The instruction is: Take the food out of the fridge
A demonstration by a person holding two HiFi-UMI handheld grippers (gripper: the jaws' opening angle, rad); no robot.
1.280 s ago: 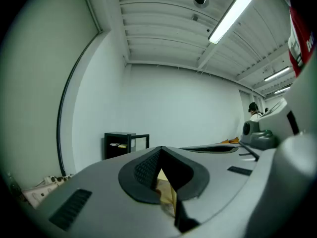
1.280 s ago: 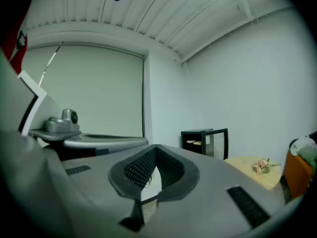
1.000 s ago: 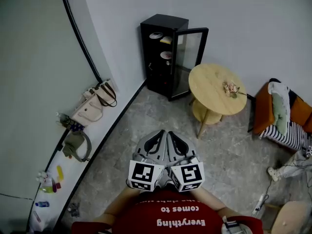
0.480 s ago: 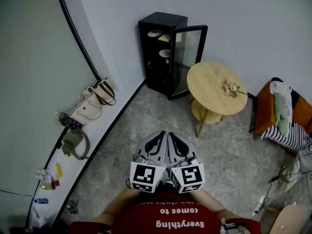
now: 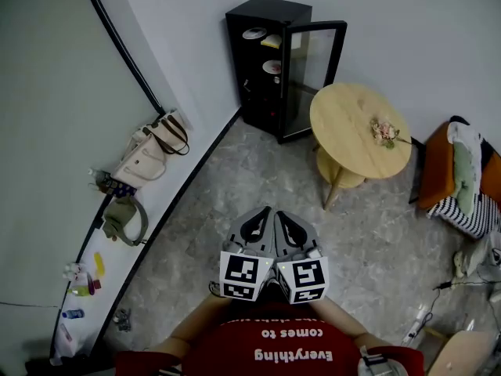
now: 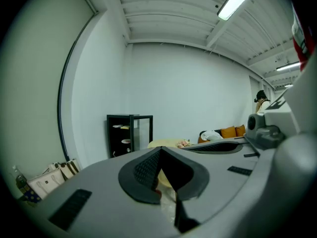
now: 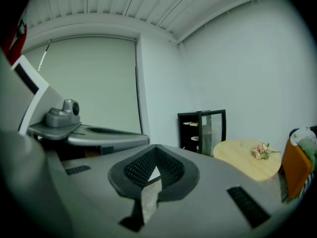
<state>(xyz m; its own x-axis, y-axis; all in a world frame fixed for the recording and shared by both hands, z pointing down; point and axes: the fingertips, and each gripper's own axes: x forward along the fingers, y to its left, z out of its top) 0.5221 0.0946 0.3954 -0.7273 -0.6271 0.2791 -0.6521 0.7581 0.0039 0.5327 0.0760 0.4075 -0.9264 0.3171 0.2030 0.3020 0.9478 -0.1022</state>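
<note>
The fridge (image 5: 266, 61), its door open and plates of food (image 5: 254, 34) on its shelves, stands well apart, straight ahead of the left gripper (image 5: 252, 229) and right gripper (image 5: 291, 232) (side by side, neither nearer), both with jaws closed together on nothing.

A red, white-lettered shirt (image 5: 275, 349) is worn; grey left gripper (image 5: 264, 211) and right gripper (image 5: 279, 213) bear black-and-white marker cubes (image 5: 240, 276).

A round light-wood tabletop (image 5: 348, 116) carrying a small pink flower sprig (image 5: 385, 131) stands well ahead-right of the right claw (image 5: 279, 215); a cream handbag (image 5: 145, 160) leans against the wall far to its left.
</note>
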